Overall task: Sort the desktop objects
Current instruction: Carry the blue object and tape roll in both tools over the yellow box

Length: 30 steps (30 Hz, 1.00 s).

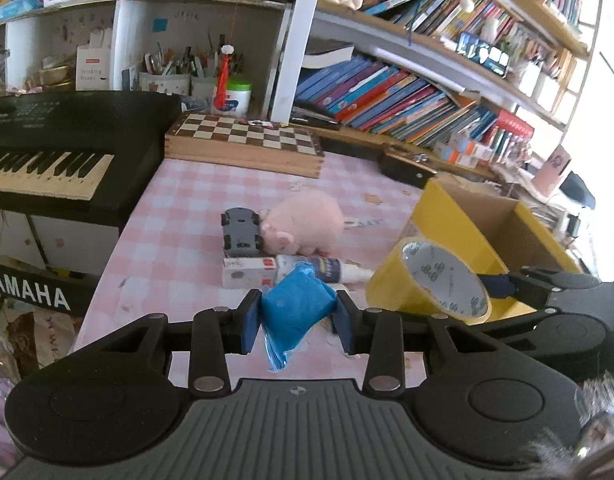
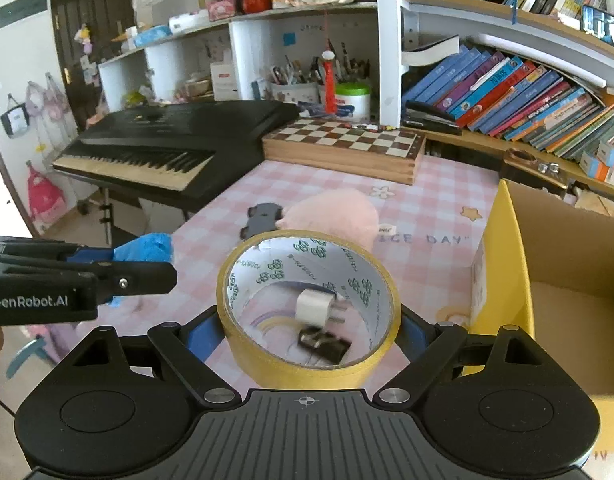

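My left gripper (image 1: 297, 312) is shut on a folded blue packet (image 1: 297, 306) and holds it above the pink checked tablecloth (image 1: 179, 240). My right gripper (image 2: 309, 324) is shut on a yellow tape roll (image 2: 307, 364), held above the table left of the yellow cardboard box (image 2: 507, 280). The roll (image 1: 427, 284) and the box (image 1: 447, 216) also show in the left wrist view. Through the roll I see a white plug (image 2: 313, 306) and a black item (image 2: 325, 346). On the table lie a pink plush pig (image 1: 307, 224), an upturned grey toy car (image 1: 241, 232), a white carton (image 1: 249, 272) and a glue tube (image 1: 331, 270).
A black Yamaha keyboard (image 1: 47, 152) stands at the left. A wooden chessboard box (image 1: 243, 140) lies at the table's back. Shelves with leaning books (image 1: 387, 96) and pen cups (image 1: 167, 76) stand behind. A dark wooden box (image 1: 407, 164) sits behind the yellow box.
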Each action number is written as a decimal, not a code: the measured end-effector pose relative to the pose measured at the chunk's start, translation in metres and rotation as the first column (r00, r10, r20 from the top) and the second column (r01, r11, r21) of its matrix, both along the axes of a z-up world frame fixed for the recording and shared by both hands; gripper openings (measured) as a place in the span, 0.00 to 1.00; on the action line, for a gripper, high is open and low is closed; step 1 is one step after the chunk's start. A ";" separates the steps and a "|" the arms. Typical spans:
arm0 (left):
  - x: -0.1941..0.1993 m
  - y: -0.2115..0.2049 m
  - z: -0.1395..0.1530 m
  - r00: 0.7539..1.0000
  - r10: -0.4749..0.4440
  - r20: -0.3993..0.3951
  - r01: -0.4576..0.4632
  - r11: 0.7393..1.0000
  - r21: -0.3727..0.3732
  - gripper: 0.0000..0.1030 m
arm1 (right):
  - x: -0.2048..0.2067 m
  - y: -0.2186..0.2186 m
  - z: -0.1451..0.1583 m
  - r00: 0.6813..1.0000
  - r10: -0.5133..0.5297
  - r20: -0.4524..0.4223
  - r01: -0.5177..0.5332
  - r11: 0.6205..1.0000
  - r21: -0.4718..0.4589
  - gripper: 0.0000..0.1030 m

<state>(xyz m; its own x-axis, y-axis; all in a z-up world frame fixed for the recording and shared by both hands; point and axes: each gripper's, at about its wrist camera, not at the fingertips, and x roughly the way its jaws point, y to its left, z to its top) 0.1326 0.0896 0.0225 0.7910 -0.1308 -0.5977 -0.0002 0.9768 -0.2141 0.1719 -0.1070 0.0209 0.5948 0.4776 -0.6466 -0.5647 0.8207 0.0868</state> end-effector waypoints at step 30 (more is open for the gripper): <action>-0.126 -0.053 0.010 0.978 -0.211 0.004 0.211 0.975 -0.067 0.34 | -0.140 -0.070 0.013 0.979 -0.196 -0.060 0.196 0.980 -0.007 0.87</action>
